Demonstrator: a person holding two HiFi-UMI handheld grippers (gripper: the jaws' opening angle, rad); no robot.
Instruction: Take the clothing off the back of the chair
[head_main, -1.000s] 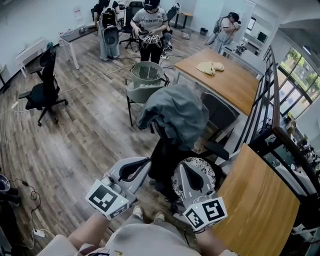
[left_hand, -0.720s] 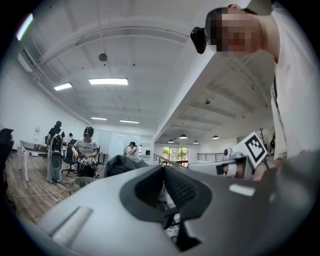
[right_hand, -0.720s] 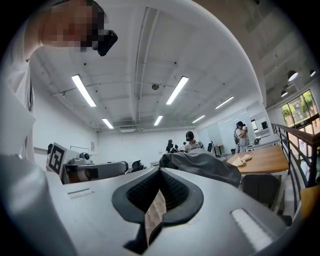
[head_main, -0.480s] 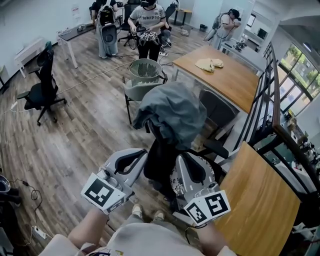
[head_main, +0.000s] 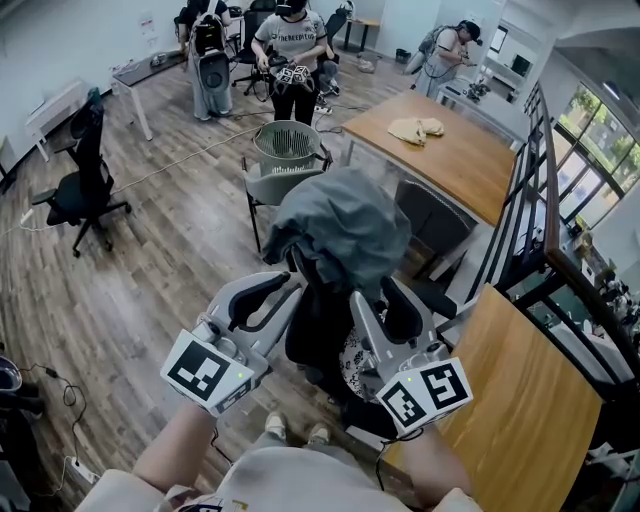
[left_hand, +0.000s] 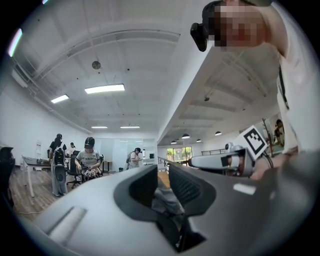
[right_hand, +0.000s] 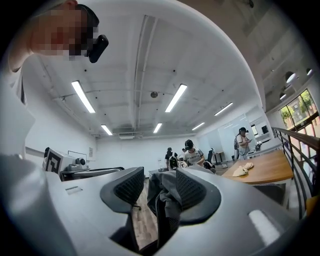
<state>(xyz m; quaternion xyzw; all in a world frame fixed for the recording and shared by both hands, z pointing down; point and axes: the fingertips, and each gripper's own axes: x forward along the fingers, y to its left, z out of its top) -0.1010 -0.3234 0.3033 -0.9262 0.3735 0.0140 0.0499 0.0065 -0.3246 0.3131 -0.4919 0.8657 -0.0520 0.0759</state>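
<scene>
A grey garment lies draped over the back of a black chair in front of me. My left gripper sits just below the garment's left edge, and my right gripper just below its right edge. Both pairs of jaws have just been opening and stand apart. In the left gripper view the gripper shows a narrow gap with the grey cloth ahead of it. In the right gripper view the gripper shows a wider gap, with the cloth hanging ahead by the right finger. Neither gripper's pads press on the cloth.
Behind the chair a grey chair carries a laundry basket. A wooden table with a beige cloth stands at the back right, another wooden top at the near right. A black office chair stands left. People work at the back.
Both grippers have moved up and forward to the garment's lower edge. Their jaws, shut before, now stand apart, the right wider than the left.
</scene>
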